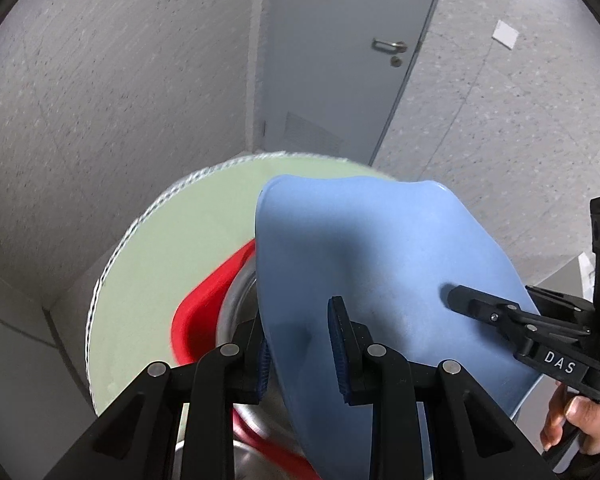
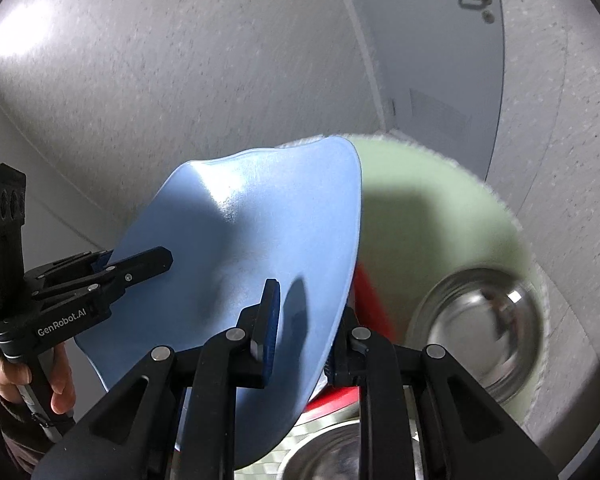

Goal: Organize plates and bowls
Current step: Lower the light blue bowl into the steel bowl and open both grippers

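A light blue plate (image 1: 372, 264) is held tilted in the air by both grippers, one on each edge. My left gripper (image 1: 300, 352) is shut on its left rim; it also shows in the right wrist view (image 2: 132, 264). My right gripper (image 2: 300, 336) is shut on the plate's (image 2: 252, 232) right rim; it also shows in the left wrist view (image 1: 484, 308). Below lie a red bowl (image 1: 204, 308) and a steel bowl (image 2: 480, 320) on a round pale green mat (image 1: 172, 248).
A second steel bowl (image 2: 324, 452) sits at the bottom of the right wrist view. Grey speckled floor and walls surround the mat. A grey door (image 1: 340, 60) with a handle stands behind.
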A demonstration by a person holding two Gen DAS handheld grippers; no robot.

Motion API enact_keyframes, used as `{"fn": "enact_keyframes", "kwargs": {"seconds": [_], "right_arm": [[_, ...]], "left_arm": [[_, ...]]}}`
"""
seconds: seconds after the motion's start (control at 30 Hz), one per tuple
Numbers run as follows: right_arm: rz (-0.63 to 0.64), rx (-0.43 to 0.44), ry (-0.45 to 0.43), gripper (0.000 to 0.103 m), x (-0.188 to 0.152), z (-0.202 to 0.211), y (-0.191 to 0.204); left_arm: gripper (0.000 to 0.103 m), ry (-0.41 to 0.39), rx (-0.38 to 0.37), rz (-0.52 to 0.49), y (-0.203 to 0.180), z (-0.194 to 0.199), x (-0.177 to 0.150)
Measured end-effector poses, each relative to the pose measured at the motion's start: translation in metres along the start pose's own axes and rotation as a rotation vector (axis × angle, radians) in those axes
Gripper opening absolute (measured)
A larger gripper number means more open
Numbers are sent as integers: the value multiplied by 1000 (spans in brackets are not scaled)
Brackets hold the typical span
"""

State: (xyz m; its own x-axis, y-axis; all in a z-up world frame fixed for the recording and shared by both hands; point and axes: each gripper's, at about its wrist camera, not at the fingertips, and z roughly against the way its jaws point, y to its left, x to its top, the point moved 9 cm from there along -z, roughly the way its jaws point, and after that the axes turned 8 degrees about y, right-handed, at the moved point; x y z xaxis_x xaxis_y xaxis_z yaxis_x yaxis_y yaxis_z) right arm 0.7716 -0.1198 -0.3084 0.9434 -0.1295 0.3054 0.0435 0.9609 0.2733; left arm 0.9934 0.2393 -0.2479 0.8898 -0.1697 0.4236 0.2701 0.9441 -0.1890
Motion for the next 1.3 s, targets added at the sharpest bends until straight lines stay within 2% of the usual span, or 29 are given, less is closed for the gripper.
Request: {"fn": "enact_keyframes", "kwargs": {"seconds": [0.23, 0.6, 0.77, 0.97, 1.03, 1.2, 1.23, 1.3], "right_arm": [[-23, -21, 68, 18, -22, -31, 5], [-62, -53, 104, 18, -28, -51, 0], [-54, -60, 111, 22, -30, -51, 5], [-51, -38, 124, 33, -31, -50, 13], [-48, -39, 123, 40, -32, -47, 16], [-53, -59, 123, 49, -32, -42, 18], [-59, -72, 122, 51, -32, -40, 17], [-62, -74, 116, 52, -33, -37, 18]], "left_arm": [[22, 62, -6, 17, 22, -5, -25], [22, 104, -37, 11, 31, -25, -4], [27, 106, -59, 22, 41, -29, -1], [31, 106, -91, 29, 51, -20, -3], [36, 101, -99, 28, 51, -16, -5], [43, 91, -94, 25, 53, -7, -8], [48, 90, -86, 28, 51, -8, -8], [52, 84, -81, 32, 50, -6, -9]]}}
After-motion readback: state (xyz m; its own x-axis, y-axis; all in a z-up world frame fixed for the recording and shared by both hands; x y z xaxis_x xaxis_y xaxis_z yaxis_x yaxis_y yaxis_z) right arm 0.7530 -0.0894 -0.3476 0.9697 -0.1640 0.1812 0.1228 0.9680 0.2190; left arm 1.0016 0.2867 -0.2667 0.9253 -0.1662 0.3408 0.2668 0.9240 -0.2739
